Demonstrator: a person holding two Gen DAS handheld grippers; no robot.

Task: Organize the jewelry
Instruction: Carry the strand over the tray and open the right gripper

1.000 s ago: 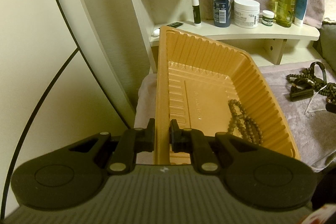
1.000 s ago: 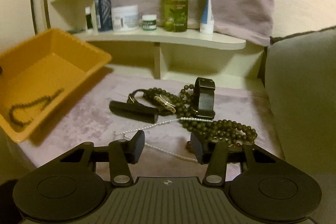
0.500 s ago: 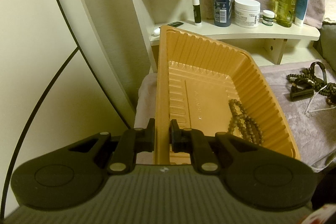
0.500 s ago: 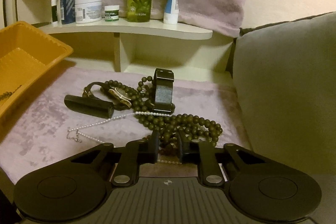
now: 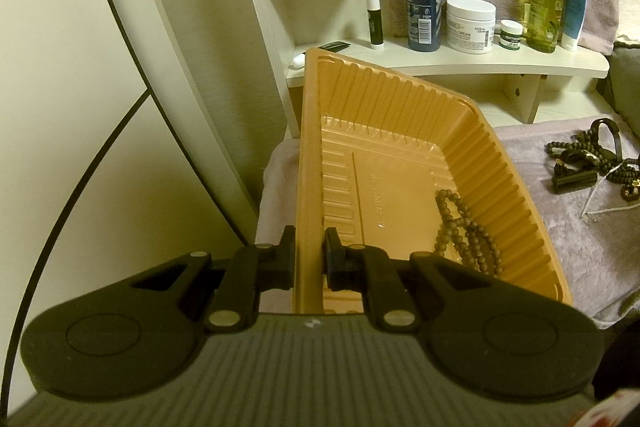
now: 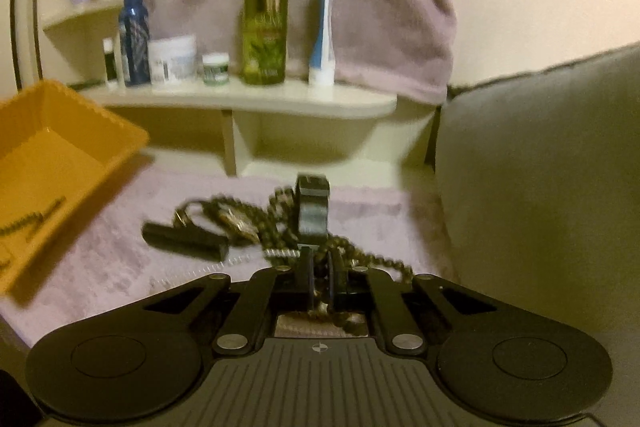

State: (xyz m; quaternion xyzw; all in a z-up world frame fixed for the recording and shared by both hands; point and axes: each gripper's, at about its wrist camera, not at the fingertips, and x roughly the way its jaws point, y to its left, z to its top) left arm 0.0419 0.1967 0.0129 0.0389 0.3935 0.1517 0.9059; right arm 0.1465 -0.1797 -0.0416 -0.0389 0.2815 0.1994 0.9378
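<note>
My left gripper [image 5: 309, 251] is shut on the near left rim of the orange tray [image 5: 310, 163], which sits tilted on the mauve cloth. A brown bead necklace [image 5: 460, 231] lies in the tray. My right gripper [image 6: 320, 267] is shut on a dark bead necklace [image 6: 372, 261] from the jewelry pile [image 6: 276, 223], and beads hang between and behind its fingers. The pile also holds a black watch strap [image 6: 312, 203], a black bar [image 6: 184, 239] and a thin pearl chain [image 6: 224, 265]. The tray shows at the left of the right wrist view [image 6: 120, 131].
A cream shelf [image 5: 500, 65] behind carries a blue spray bottle [image 5: 422, 3], a white jar [image 5: 471, 25], an olive-green bottle [image 6: 266, 27] and a tube [image 6: 323, 27]. A grey cushion [image 6: 540, 167] stands right of the cloth [image 6: 120, 267]. A mirror edge [image 5: 160, 67] is at left.
My right gripper closed on the dark bead necklace and has lifted it, blurring the view. The left gripper and the tray have not moved.
</note>
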